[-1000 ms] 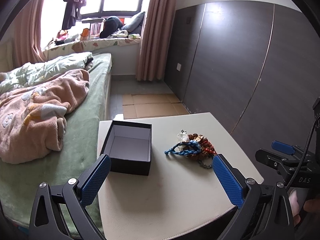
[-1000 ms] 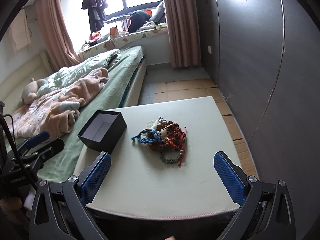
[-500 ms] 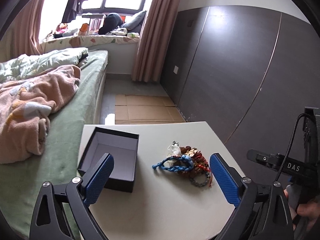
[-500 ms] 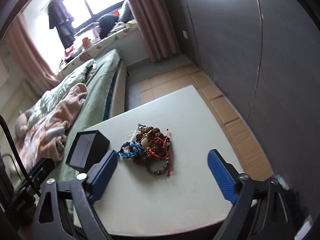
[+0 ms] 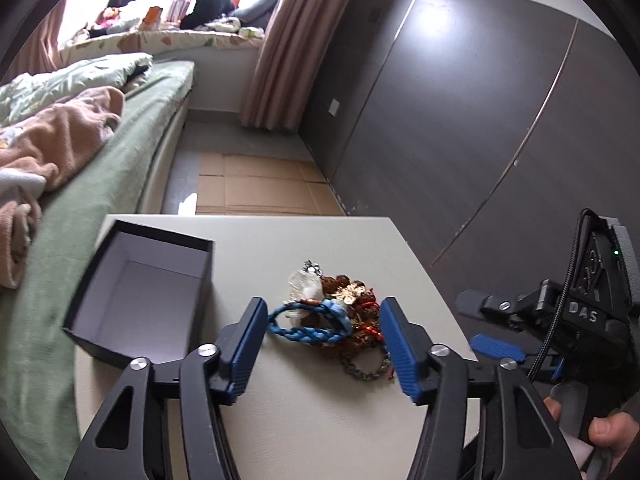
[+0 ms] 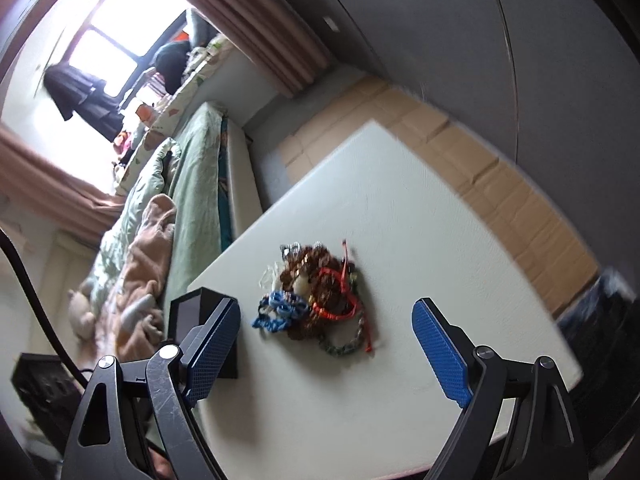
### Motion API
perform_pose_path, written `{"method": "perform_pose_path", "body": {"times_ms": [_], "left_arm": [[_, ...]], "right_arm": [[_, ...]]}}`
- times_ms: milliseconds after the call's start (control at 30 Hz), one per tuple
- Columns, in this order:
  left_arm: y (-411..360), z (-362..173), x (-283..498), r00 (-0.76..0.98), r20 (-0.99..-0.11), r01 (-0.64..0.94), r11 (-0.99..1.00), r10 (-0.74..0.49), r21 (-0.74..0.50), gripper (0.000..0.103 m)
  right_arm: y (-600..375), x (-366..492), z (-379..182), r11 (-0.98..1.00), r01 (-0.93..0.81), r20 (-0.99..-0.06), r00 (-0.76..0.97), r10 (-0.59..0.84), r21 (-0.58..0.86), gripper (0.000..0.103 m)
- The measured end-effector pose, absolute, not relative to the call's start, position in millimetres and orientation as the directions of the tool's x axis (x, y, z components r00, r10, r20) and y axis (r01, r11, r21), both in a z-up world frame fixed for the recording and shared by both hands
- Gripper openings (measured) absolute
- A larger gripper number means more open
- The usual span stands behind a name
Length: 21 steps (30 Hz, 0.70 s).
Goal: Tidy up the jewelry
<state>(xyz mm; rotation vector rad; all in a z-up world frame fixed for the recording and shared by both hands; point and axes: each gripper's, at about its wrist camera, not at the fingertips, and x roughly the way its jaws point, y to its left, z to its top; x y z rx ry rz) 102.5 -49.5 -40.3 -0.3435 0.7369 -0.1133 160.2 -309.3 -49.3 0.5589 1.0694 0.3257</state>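
Note:
A tangled pile of jewelry (image 5: pixel 340 326) lies on the white table (image 5: pixel 304 420): a blue braided bracelet (image 5: pixel 310 322), brown beads, a red cord and a grey chain. My left gripper (image 5: pixel 323 344) is open, its fingers either side of the blue bracelet, just short of it. An open black box (image 5: pixel 140 296) with a pale inside stands left of the pile. My right gripper (image 6: pixel 326 344) is open and tilted, a little before the pile (image 6: pixel 320 304); the box (image 6: pixel 200 320) is partly behind its left finger.
A bed with a green sheet and pink blanket (image 5: pixel 60 136) runs along the table's left side. A dark wardrobe wall (image 5: pixel 480 120) stands to the right. Cardboard sheets (image 5: pixel 256 188) cover the floor beyond the table. The right gripper body (image 5: pixel 560 320) shows at the table's right edge.
My left gripper has come forward and down to the pile, and its fingers have narrowed around the blue bracelet. My right gripper has tilted and moved closer to the table.

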Motion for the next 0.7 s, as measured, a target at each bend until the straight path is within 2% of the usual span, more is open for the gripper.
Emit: {"method": "perform_pose_path", "body": {"times_ms": [67, 133, 300, 467, 700], "left_arm": [[-53.2, -44.5, 107.4, 0.728, -0.646, -0.012, 0.938, -0.229, -0.346, 0.051], [-56.8, -50.1, 111.8, 0.719, -0.652, -0.011, 0.934, -0.241, -0.357, 0.049], [-66.2, -63.1, 123.2, 0.689, -0.675, -0.008, 0.928, -0.265, -0.372, 0.041], [-70.7, -71.0, 130.7, 0.669, -0.69, -0.003, 0.926, -0.279, -0.377, 0.037], [-73.2, -83.9, 143.6, 0.638, -0.713, 0.0, 0.925, -0.293, -0.379, 0.034]], "right_arm": [[-311.0, 164.6, -61.0, 0.79, 0.052, -0.732, 0.418, 0.538, 0.61, 0.073], [-313.0, 168.3, -73.5, 0.756, 0.09, -0.723, 0.384, 0.574, 0.648, 0.071], [-313.8, 173.8, -101.4, 0.659, 0.186, -0.678, 0.333, 0.655, 0.729, 0.057], [-310.5, 180.2, -128.6, 0.512, 0.283, -0.583, 0.317, 0.748, 0.811, 0.052], [-299.6, 193.7, -156.7, 0.439, 0.375, -0.553, 0.288, 0.782, 0.816, 0.043]]}}
